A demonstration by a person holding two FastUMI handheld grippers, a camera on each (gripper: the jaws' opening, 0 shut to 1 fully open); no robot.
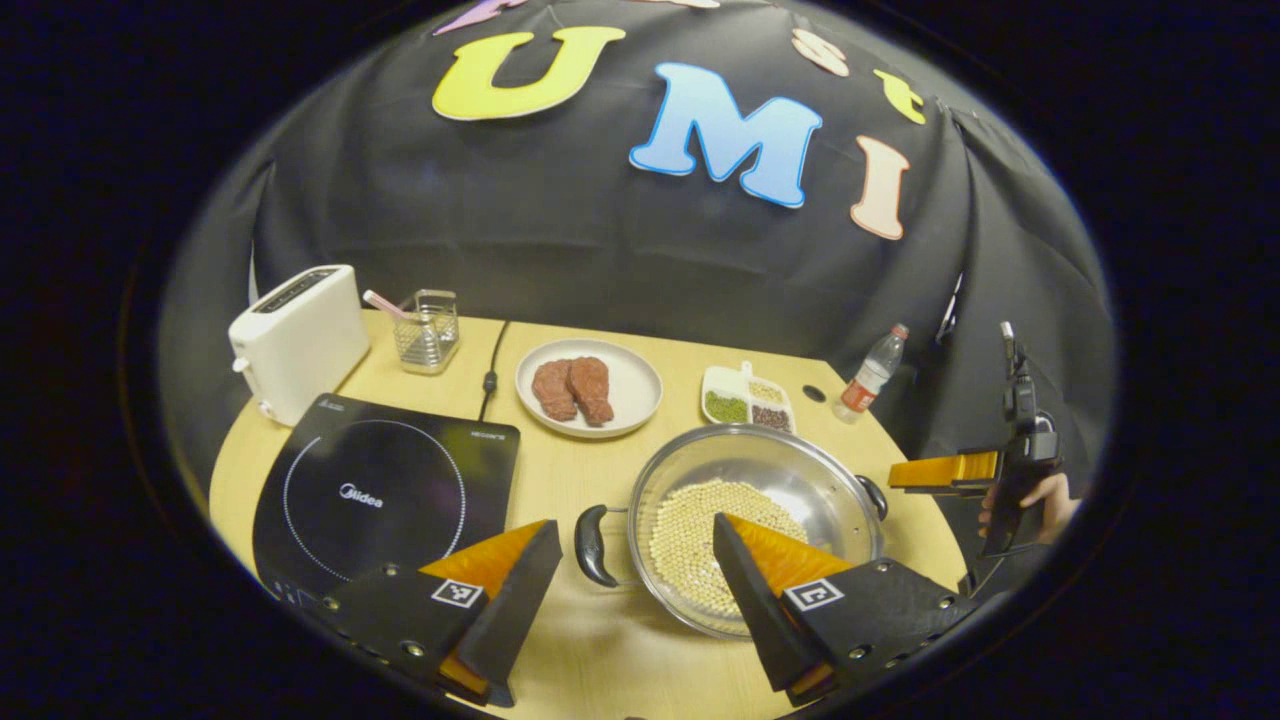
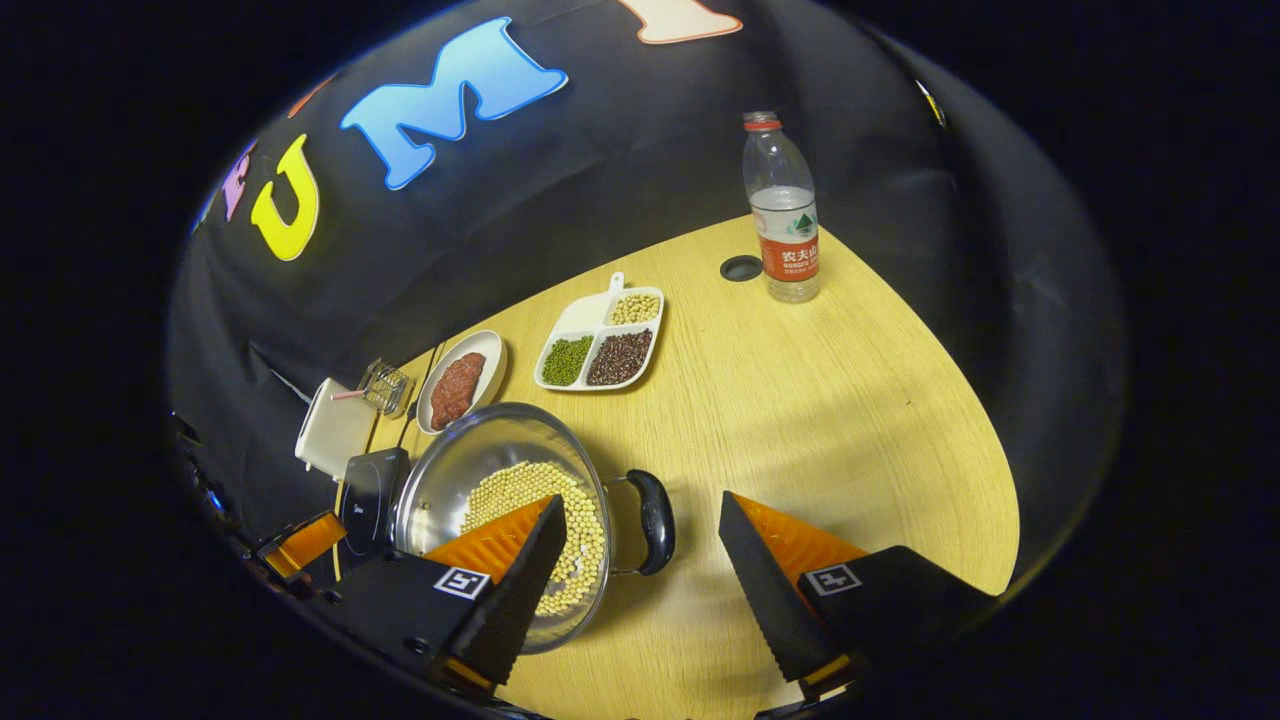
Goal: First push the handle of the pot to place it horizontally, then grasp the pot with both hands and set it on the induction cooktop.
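Left gripper view: the pot (image 1: pixel 760 520) is seen lower centre-right of the frame, on the wooden table (image 1: pixel 600 640), with pale beans covering its bottom. The left gripper (image 1: pixel 635 590) hangs with jaws wide, nothing between them. The pot's left-hand black handle (image 1: pixel 593 545) lies in the gap between the jaws, just above the fingertips; its long axis runs up-down in the frame, across the line of the jaws. The right finger overlaps the bowl.

The induction cooktop (image 1: pixel 385 495) sits at lower left, just beside the pot, handle side toward it.

Right gripper view: the right gripper (image 2: pixel 640 580) is also held wide and empty. The other handle (image 2: pixel 655 520) is seen centre-low, between the jaws and just above them, again long axis up-down in the frame. Its left finger overlaps the pot rim.

Judgement: both handles already appear level with the pot's sides, so each gripper is placed for its own handle; a closing move is what remains.

The right gripper is also seen at the right edge of the left gripper view, held by a hand (image 1: pixel 1050 500).

Writing: a brand word is printed on the cooktop face; the water bottle (image 2: pixel 785 215) at upper right carries a red label. Neither is transcribed.
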